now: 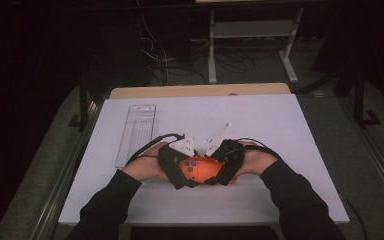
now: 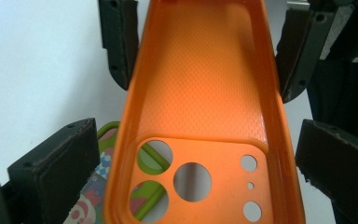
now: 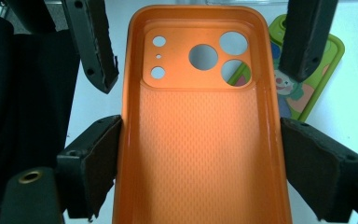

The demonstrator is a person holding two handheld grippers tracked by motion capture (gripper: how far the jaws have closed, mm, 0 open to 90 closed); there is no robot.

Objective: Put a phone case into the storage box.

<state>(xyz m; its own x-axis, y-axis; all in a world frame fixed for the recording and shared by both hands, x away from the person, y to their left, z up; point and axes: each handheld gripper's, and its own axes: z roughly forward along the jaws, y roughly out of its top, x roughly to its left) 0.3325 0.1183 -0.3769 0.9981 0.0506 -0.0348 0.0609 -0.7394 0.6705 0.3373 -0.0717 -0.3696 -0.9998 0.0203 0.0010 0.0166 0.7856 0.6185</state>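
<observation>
Holds an orange phone case (image 1: 205,170) between both grippers, low over the near middle of the white table (image 1: 260,120), with hands meeting from either side: left hand (image 1: 147,162), right hand (image 1: 252,160).

With the right gripper (image 3: 200,140), clamps the case across its plain lower half, one black pad pressed flat against each long side. Keeps the inside of the case facing up, its dimpled lining and camera cut-outs on show.

With the left gripper (image 2: 196,140), brackets the camera end, one jaw close on each long side. Seems to touch the rim with the jaw on the right of the left gripper view. Leaves a thin sliver of the pattern underneath showing beside the other jaw. Cannot tell whether this pair truly presses or only stands just beside the rim.

Points the two grippers toward each other along the length of the case, each pair of jaws visible at the far end of the other's view.

Holds the orange case above a green patterned phone case (image 3: 307,88), flat on the table, partly covered and visible through the round lens holes.

Leaves a clear plastic tray (image 1: 137,132) lying lengthwise on the left of the table, well apart from the grippers.
</observation>
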